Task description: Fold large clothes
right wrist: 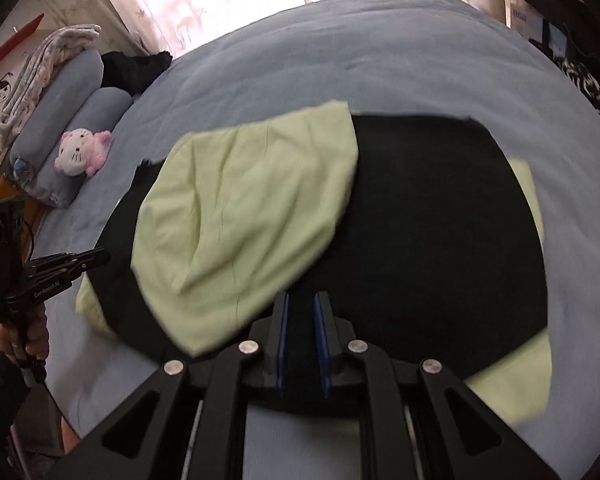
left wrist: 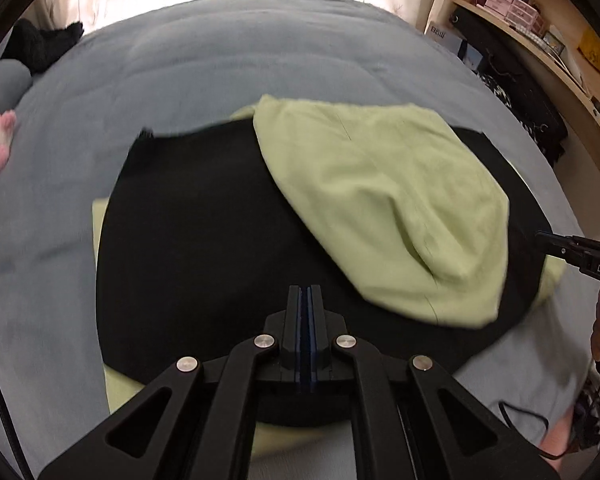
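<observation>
A large garment lies on the grey-blue bed (left wrist: 220,64). It has a black body (left wrist: 196,240) with pale green sleeves. One green sleeve (left wrist: 384,200) is folded across the black body; it also shows in the right wrist view (right wrist: 244,216) on the black body (right wrist: 436,232). Green edges (right wrist: 512,376) stick out from under the black. My left gripper (left wrist: 309,292) is shut and empty, just above the near black hem. My right gripper (right wrist: 301,300) is slightly open and empty over the near hem. Each gripper shows at the other view's edge (left wrist: 540,237) (right wrist: 104,256).
Two grey bolster pillows (right wrist: 76,120) and a pink-and-white plush toy (right wrist: 82,152) lie at the head of the bed. A dark garment (right wrist: 134,66) sits near the curtain. Shelves with boxes (left wrist: 516,4) stand along the right side of the bed.
</observation>
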Demonstrator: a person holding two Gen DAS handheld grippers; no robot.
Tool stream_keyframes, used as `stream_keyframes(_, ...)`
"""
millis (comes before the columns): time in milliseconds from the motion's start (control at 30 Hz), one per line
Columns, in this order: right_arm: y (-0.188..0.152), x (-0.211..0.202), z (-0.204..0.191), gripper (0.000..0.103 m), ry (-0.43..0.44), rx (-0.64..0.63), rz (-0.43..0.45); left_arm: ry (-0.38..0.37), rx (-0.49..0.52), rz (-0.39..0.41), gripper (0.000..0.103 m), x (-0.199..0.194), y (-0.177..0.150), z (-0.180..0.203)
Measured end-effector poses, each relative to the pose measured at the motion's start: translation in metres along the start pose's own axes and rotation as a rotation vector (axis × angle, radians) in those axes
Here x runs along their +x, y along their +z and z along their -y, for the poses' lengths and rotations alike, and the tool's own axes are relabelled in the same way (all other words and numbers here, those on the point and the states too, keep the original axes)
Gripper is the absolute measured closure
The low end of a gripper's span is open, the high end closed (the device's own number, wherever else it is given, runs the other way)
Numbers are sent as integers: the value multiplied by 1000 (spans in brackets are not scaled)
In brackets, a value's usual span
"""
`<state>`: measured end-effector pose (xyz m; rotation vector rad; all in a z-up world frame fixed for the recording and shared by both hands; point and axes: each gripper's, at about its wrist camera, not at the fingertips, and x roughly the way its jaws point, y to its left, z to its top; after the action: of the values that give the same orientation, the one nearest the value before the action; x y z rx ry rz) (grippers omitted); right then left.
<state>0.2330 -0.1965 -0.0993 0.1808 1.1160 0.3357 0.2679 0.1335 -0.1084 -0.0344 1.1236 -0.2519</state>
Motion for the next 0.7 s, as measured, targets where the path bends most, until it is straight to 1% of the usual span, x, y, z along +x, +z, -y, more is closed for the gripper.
stream_keyframes(33, -4, -5, -1, 85, 7, 4, -4, -2, 0, -1, 101, -5, -6, 4)
stream_keyframes(67, -8, -13, -3, 79, 17, 8, -4, -11, 1, 4, 100, -13, -12, 6)
stream_keyframes(133, -13, -31, -6, 73, 30, 8, 9, -21, 11, 16, 98, -30, -18, 14)
stream_keyframes(233, -23, -61, -21, 72, 47, -17, 29, -40, 13, 31, 96, -53, -24, 26)
stream_keyframes(333, -34, -80, -36, 72, 80, -26, 35, -85, 6, 35, 92, -68, -32, 35)
stream_keyframes(400, -36, -83, -42, 70, 93, -24, 38, -110, -4, 38, 86, -71, -34, 39)
stream_keyframes(467, -37, -76, -47, 66, 104, -19, 38, -129, -17, 36, 84, -65, -35, 43)
stream_keyframes(533, -37, -61, -48, 66, 100, -2, 32, -155, -52, 20, 84, -50, -35, 44)
stream_keyframes(600, -35, -35, -43, 66, 129, 48, 14, -200, -101, -2, 83, -31, -36, 43)
stream_keyframes(700, -31, 2, -32, 66, 146, 121, -1, -259, -182, -20, 83, 0, -35, 38)
